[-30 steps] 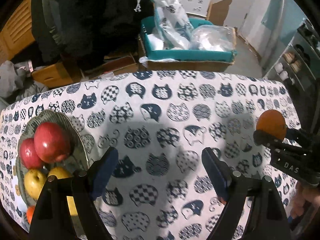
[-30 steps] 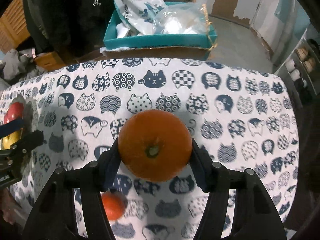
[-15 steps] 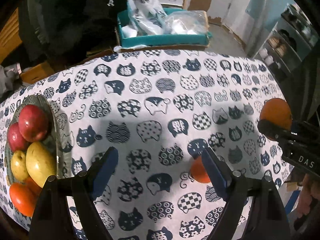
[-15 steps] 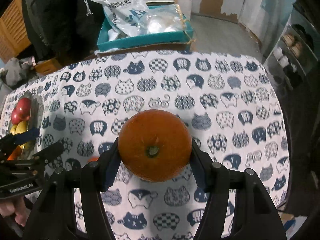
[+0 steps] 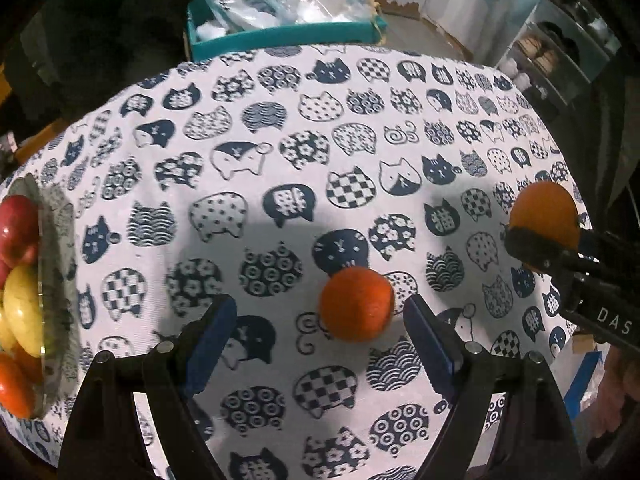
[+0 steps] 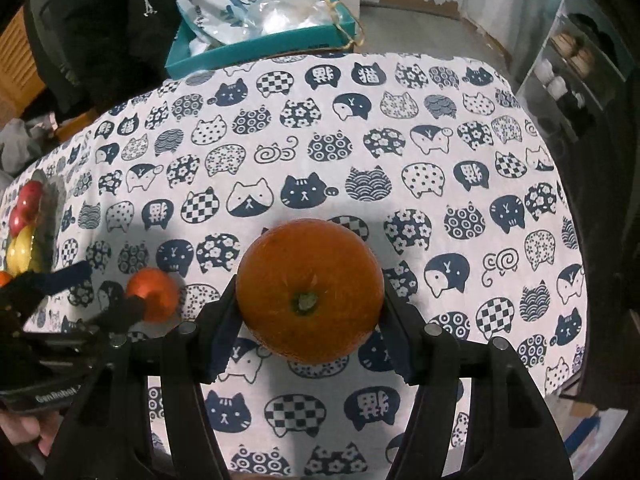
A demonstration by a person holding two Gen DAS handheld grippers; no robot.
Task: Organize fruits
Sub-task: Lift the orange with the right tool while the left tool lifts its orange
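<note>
Your right gripper (image 6: 310,322) was clamped on a large orange (image 6: 309,290), stem end facing the camera, held above the cat-print tablecloth (image 6: 400,120). Your left gripper (image 5: 320,328) had its blue-padded fingers (image 5: 210,336) spread wide and empty, with a smaller orange (image 5: 356,304) lying loose on the cloth just ahead of them, toward one o'clock and nearer the right pad than the left. The plate of apples and pears (image 5: 56,248) sat at the table's edge at nine o'clock in the left view.

For the pickup, you would likely have done best to shift the left gripper slightly right so the fruit sat centred between the pads, then push forward until the pads flanked its widest part before squeezing. A round fruit on cloth can roll if one pad touches first, so an even, gentle closure mattered. The held orange seemed safest kept high and clear at three o'clock, away from the left tool's path.
</note>
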